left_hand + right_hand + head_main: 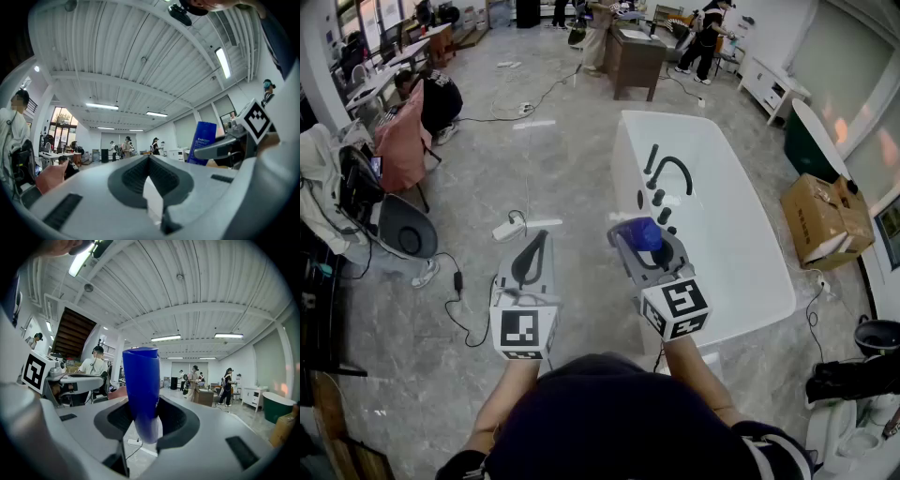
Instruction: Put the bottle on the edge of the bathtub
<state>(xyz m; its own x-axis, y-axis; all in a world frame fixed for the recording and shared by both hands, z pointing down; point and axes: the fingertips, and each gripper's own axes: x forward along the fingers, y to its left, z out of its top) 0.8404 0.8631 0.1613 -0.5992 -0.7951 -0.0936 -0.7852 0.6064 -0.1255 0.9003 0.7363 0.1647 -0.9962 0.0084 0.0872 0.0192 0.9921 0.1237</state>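
Right tool is pinching the blue bottle btwn its pads. The bottle stands roughly upright in the grip, w/ most of its body above the pads and a short bit below. It's in the air, not yet on anything. From the head view it sits over the near-left part of the white bathtub, close to the left rim. Left tool is off to the left over the floor, pads pressed together w/ nothing in them.

Step in hand, as I read it: carry the bottle to the rim and set it down. To do it well:
- Pick a flat, bare stretch of the left rim on the near side, clear of the black faucet and its knobs farther along.
- Hold the tool level so the bottle doesn't lean.
- Centre the base across the rim; it looks narrow, so off-centre prob. means a tip into the tub or onto the floor.
- Lower slowly until the base seats flat, then spread the pads.
- Back out straight, no sideways brush.
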